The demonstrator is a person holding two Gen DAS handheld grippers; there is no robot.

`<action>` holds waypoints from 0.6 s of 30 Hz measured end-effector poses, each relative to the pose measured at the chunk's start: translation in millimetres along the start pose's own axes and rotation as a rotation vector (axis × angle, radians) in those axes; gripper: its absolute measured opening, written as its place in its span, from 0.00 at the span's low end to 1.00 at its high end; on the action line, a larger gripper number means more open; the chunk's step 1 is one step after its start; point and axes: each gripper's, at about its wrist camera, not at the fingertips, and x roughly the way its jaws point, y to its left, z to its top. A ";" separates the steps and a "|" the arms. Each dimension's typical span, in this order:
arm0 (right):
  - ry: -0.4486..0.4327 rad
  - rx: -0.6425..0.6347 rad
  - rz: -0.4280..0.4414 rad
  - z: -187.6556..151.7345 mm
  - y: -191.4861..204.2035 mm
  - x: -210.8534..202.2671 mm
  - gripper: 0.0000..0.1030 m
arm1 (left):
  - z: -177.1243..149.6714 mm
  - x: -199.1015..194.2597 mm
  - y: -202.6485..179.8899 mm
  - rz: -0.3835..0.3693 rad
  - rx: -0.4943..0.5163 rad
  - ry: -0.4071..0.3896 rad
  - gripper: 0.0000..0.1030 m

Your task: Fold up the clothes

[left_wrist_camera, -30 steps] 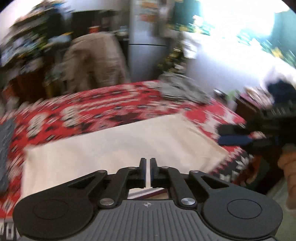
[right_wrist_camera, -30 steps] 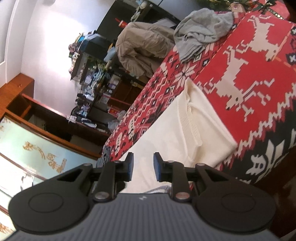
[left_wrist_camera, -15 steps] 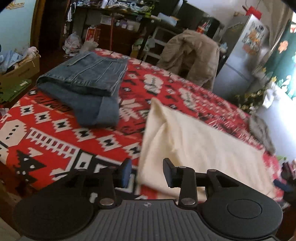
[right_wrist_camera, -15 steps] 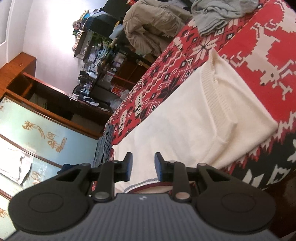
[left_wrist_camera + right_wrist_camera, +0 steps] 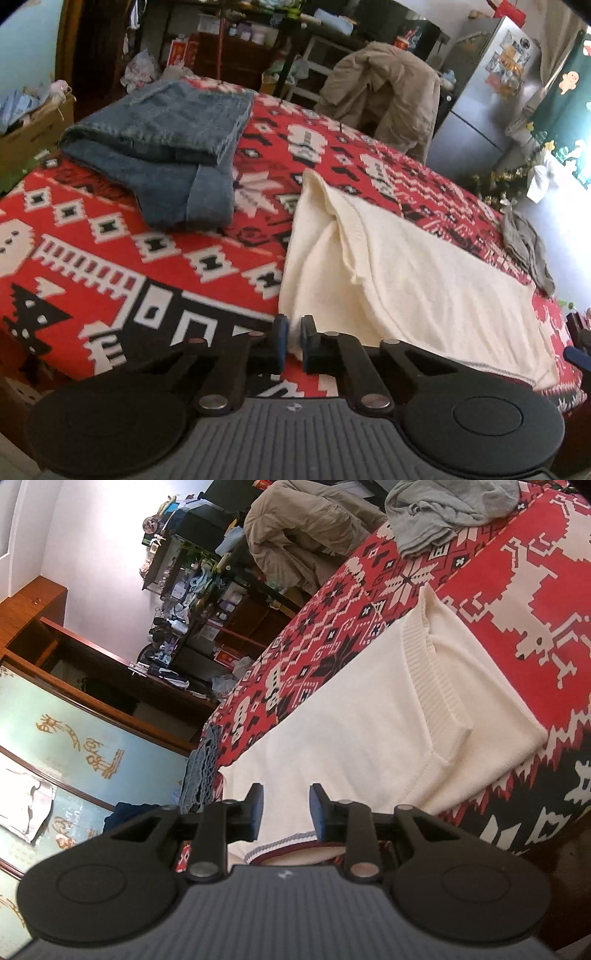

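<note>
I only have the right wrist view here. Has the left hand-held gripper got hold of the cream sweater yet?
Observer: Yes. The left hand-held gripper is closed on the sweater's near left corner, with the cream sweater cloth between its fingers.
Operator: I see just an edge of the jeans. Are they folded?
Observer: Folded, yes. They lie left of the sweater on the red blanket, not touching it.
Operator: What's near the tan coat?
Observer: In the left wrist view, a silver fridge stands just right of it.
</note>
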 end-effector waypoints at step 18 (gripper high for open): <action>-0.076 0.026 0.033 9.3 -13.2 -39.9 0.31 | -22.4 0.9 -211.8 -0.228 0.678 -0.102 0.06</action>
